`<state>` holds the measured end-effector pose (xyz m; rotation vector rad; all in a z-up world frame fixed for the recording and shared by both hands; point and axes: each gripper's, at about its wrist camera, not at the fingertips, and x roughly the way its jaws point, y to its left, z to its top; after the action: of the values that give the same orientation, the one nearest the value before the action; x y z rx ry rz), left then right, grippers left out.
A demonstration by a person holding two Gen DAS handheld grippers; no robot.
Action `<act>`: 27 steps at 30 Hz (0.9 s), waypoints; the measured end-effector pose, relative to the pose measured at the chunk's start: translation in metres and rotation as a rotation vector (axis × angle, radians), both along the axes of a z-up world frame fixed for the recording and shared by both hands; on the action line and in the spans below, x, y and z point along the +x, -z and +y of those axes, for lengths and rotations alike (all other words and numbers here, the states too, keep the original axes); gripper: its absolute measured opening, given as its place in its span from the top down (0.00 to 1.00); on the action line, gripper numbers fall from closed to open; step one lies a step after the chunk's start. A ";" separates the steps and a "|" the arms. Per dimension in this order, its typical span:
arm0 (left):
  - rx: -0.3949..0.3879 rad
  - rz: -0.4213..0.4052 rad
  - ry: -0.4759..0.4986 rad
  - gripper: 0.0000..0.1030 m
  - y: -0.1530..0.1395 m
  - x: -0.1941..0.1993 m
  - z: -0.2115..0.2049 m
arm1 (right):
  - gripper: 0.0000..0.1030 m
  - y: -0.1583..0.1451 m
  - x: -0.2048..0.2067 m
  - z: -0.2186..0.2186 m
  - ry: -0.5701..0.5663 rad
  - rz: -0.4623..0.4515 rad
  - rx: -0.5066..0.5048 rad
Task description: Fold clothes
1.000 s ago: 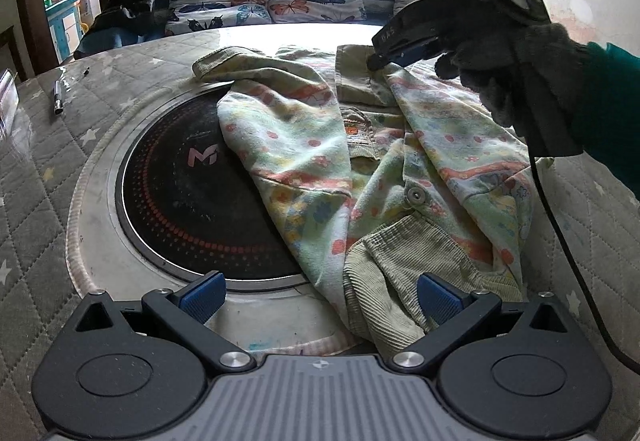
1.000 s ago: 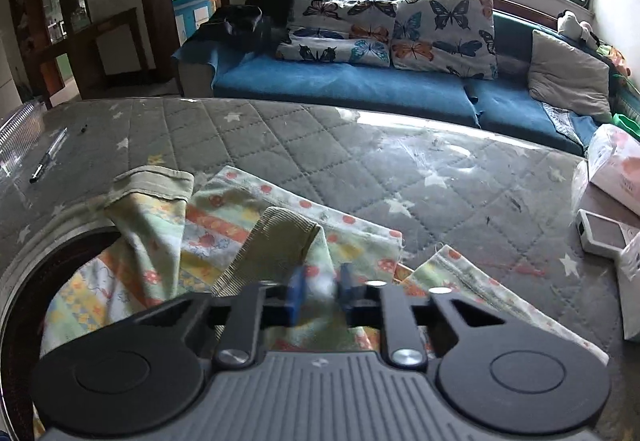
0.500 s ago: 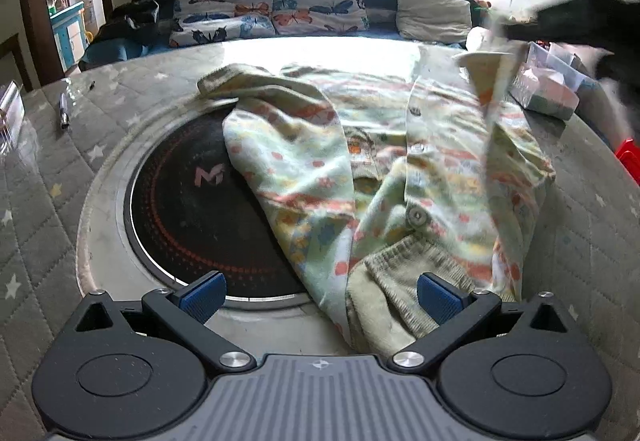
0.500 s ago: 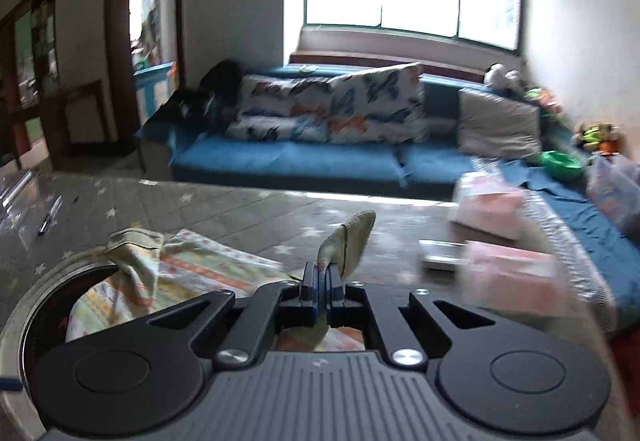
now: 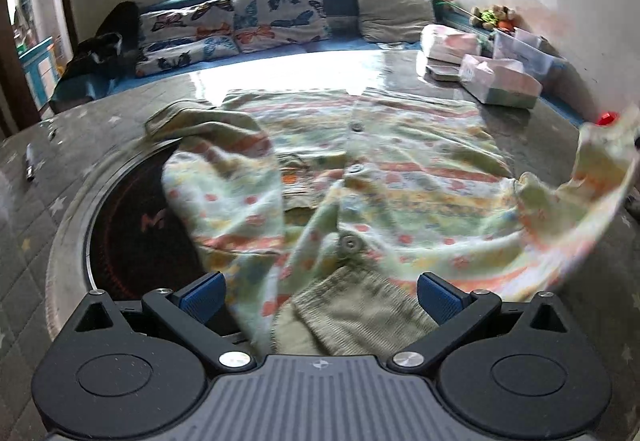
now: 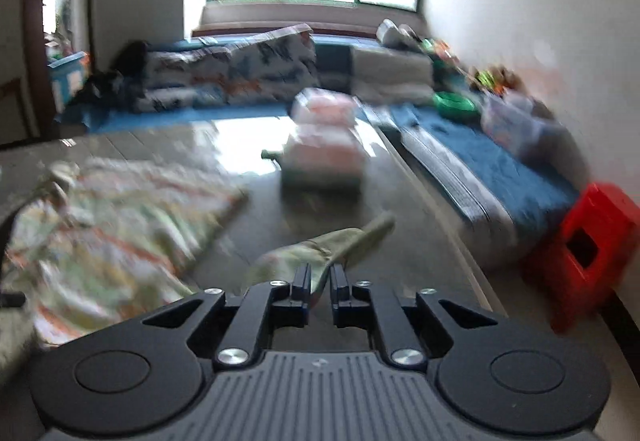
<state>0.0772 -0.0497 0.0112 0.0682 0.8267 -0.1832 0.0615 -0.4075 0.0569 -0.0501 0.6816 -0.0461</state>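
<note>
The right gripper pinches a sleeve of the shirt and has pulled it out to the table's right edge. The left gripper stays spread. The shirt now lies flatter, almost ready for folding.

A pale "M", partly covered by the patterned shirt, shows on the round black cooktop set into the table; no other lettering is legible.
</note>
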 end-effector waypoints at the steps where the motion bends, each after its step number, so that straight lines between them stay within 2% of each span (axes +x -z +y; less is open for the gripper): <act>1: 0.003 0.002 0.008 0.00 0.001 0.000 -0.003 | 0.88 0.005 -0.008 -0.005 0.019 0.017 0.002; 4: 0.014 0.010 0.023 0.00 0.004 0.001 -0.009 | 0.86 0.011 -0.020 -0.013 0.046 0.026 0.003; 9: 0.025 0.002 0.047 0.00 0.003 0.004 -0.019 | 0.74 0.023 -0.015 -0.010 0.020 0.034 0.023; 13: 0.031 0.004 0.056 0.00 0.005 0.006 -0.025 | 0.74 0.043 0.009 -0.002 0.002 0.067 0.045; 19: 0.037 0.025 0.066 0.00 0.012 0.007 -0.028 | 0.72 0.072 0.029 -0.007 0.042 0.114 0.070; 27: 0.032 0.042 0.098 0.00 0.021 -0.001 -0.035 | 0.72 0.075 0.047 -0.018 0.109 0.095 -0.005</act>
<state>0.0764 -0.0847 -0.0093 0.1356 0.8692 -0.2645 0.1084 -0.4251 -0.0180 -0.0201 0.7784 -0.1508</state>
